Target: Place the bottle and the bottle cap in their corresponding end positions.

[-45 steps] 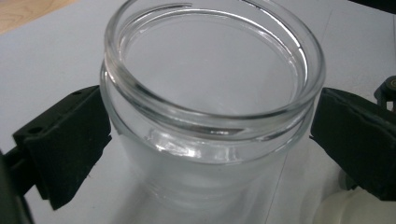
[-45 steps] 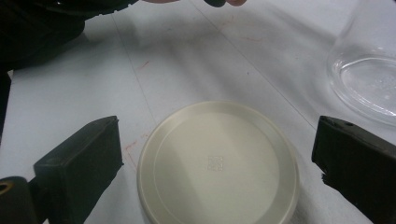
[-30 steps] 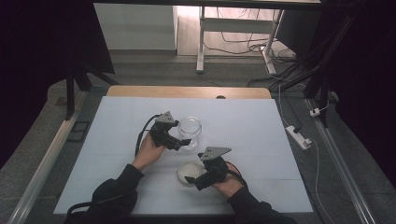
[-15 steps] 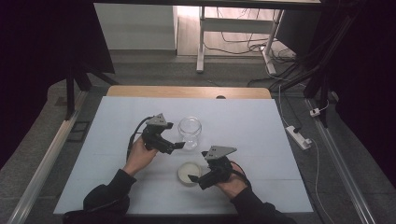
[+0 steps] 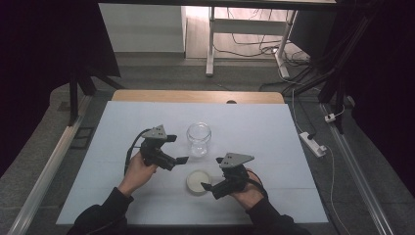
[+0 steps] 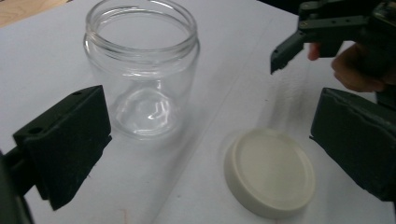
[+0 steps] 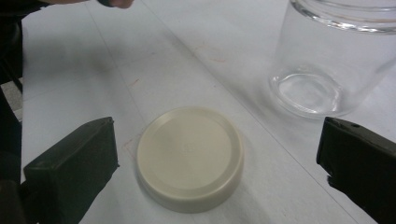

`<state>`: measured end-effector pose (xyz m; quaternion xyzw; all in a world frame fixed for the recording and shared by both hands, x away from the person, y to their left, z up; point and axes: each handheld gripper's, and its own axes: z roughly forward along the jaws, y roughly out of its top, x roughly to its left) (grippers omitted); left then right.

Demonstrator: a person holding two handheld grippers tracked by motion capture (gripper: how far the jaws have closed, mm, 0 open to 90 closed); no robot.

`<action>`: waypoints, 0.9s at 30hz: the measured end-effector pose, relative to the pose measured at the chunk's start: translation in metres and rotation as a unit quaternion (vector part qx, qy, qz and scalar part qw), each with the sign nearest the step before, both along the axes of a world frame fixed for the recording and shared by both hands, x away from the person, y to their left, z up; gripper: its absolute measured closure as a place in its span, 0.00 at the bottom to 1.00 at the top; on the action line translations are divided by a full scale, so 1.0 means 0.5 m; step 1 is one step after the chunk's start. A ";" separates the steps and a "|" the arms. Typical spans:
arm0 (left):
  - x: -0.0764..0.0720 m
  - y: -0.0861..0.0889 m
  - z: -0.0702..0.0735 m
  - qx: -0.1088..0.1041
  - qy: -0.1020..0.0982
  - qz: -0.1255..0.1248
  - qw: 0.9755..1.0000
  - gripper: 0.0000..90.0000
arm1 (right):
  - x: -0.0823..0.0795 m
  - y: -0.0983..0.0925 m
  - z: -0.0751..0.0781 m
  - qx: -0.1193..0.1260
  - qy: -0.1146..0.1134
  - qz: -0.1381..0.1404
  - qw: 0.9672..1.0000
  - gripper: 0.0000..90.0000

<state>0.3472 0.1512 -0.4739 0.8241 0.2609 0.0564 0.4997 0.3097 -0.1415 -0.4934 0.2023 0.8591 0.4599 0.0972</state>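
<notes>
An empty clear glass jar (image 5: 198, 138) stands upright and lidless mid-table. Its cream round lid (image 5: 198, 180) lies flat on the white table, nearer the person. My left gripper (image 5: 177, 149) is just left of the jar, jaws open and apart from the glass. In the left gripper view the jar (image 6: 142, 79) and the lid (image 6: 270, 173) both sit ahead of the open left gripper (image 6: 210, 116). My right gripper (image 5: 211, 174) hovers at the lid's right side, open. In the right gripper view the lid (image 7: 190, 156) lies between the wide jaws of the right gripper (image 7: 217, 140), untouched, with the jar (image 7: 336, 60) beyond.
The white table top (image 5: 274, 132) has a wooden strip (image 5: 195, 96) along its far edge. On the floor to the right lies a power strip (image 5: 311, 142) with cables. A white desk frame (image 5: 211, 39) stands beyond the table. A metal rail (image 5: 46, 171) runs along the left side.
My left gripper has drawn back from the jar, leftward and a little toward the person. The right gripper has stayed by the lid. Jar and lid have not moved.
</notes>
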 end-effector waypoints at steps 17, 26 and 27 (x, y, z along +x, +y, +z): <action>-0.083 0.041 0.005 -0.014 0.005 0.014 1.000 0.00 | -0.026 -0.051 0.023 0.010 -0.004 -0.030 0.999 0.00; -0.135 0.077 0.003 -0.001 -0.003 0.040 0.999 0.00 | -0.042 -0.103 0.033 0.019 -0.011 -0.069 0.997 0.00; -0.141 0.083 0.002 -0.001 -0.003 0.045 0.999 0.00 | -0.044 -0.109 0.033 0.021 -0.011 -0.074 0.997 0.00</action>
